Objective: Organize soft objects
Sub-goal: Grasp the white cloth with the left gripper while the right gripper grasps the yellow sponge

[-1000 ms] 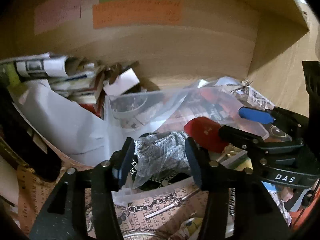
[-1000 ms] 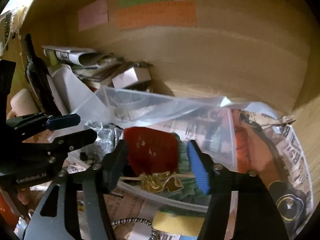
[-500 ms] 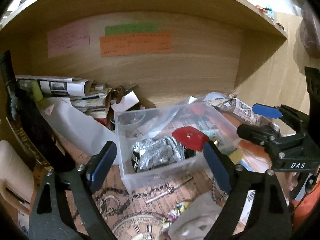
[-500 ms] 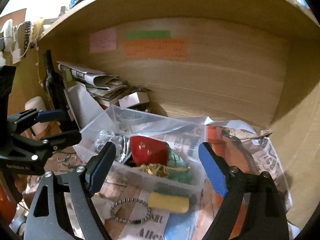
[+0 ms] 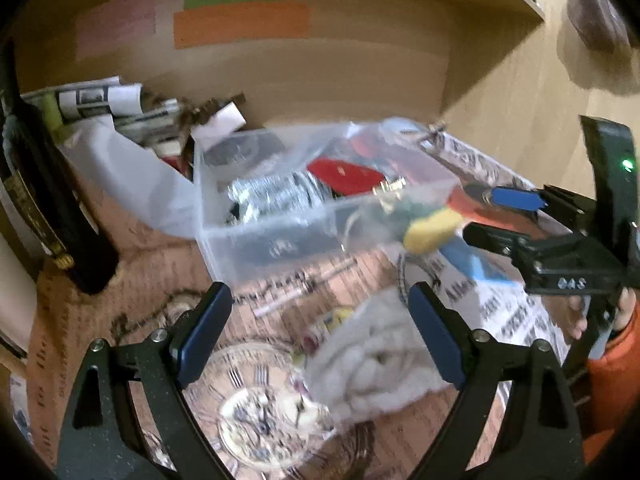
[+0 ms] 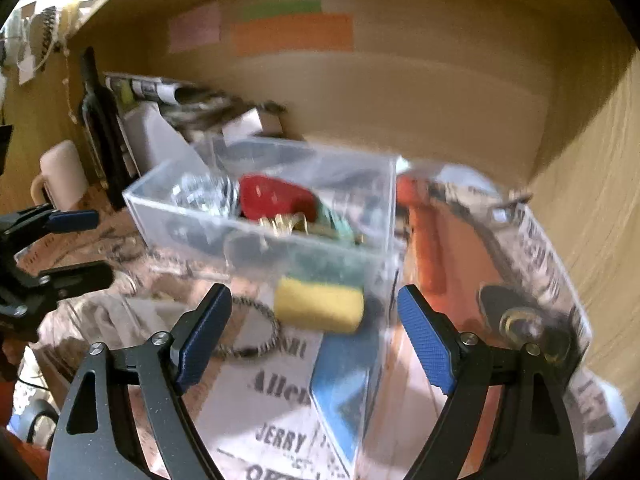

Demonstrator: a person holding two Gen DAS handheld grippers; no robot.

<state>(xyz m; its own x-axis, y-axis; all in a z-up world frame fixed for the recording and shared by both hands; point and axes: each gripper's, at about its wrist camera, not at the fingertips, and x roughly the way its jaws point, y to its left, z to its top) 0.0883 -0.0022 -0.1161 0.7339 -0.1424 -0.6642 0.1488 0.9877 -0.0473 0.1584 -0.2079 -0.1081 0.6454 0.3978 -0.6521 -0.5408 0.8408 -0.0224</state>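
A clear plastic box (image 5: 248, 236) (image 6: 160, 204) on the shelf holds a silver crinkled item (image 5: 272, 194) (image 6: 200, 198), a red soft piece (image 5: 344, 176) (image 6: 272, 198) and a green and gold piece (image 6: 320, 220). A yellow sponge (image 6: 318, 304) (image 5: 430, 226) lies in front of the box. A grey-white woolly bundle (image 5: 376, 356) lies between my left fingers. My left gripper (image 5: 316, 324) is open and empty. My right gripper (image 6: 312, 328) is open and empty, just short of the sponge.
A dark bottle (image 5: 44, 200) stands at the left, with rolled newspapers (image 5: 96, 98) behind it. A beaded bracelet (image 6: 252, 328), a blue flat piece (image 6: 344, 380) and an orange item (image 6: 424, 240) lie on newsprint. A clock-face plate (image 5: 264, 408) lies near my left gripper. Shelf walls close the back and right.
Both grippers have opened, let go of the items in the box, and pulled back from it. The woolly bundle and the sponge have come into the space between the fingers.
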